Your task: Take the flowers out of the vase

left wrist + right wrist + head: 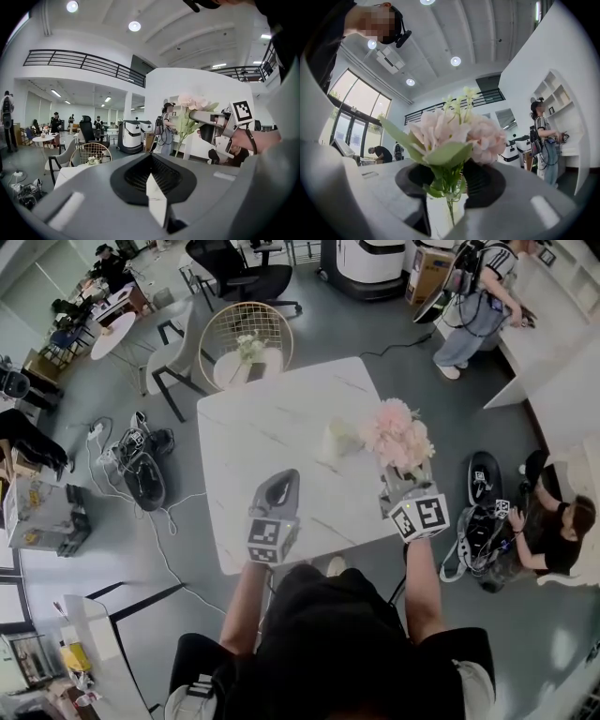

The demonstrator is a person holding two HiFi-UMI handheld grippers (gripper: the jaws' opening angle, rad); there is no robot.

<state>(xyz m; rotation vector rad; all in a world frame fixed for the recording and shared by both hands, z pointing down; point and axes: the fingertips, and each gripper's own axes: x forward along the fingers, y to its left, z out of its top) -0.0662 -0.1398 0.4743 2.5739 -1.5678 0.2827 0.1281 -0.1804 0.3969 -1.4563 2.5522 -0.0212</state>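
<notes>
My right gripper (401, 476) is shut on the green stems of a bunch of pale pink flowers (397, 432), held clear above the right part of the white marble table (253, 437). In the right gripper view the blooms (457, 133) fill the space over the jaws, and a thin stem (451, 212) runs down between them. A small pale vase (337, 441) stands on the table just left of the flowers, apart from them. My left gripper (283, 478) hovers over the table's near edge, shut and with nothing in it. The left gripper view shows the right gripper (212, 125) with the flowers (191, 104).
A round wire chair (246, 337) with a small bouquet stands beyond the table, a grey chair (178, 352) beside it. Bags and cables (141, 465) lie on the floor at left. One person (553, 521) sits on the floor at right; another (476, 298) stands at a white counter.
</notes>
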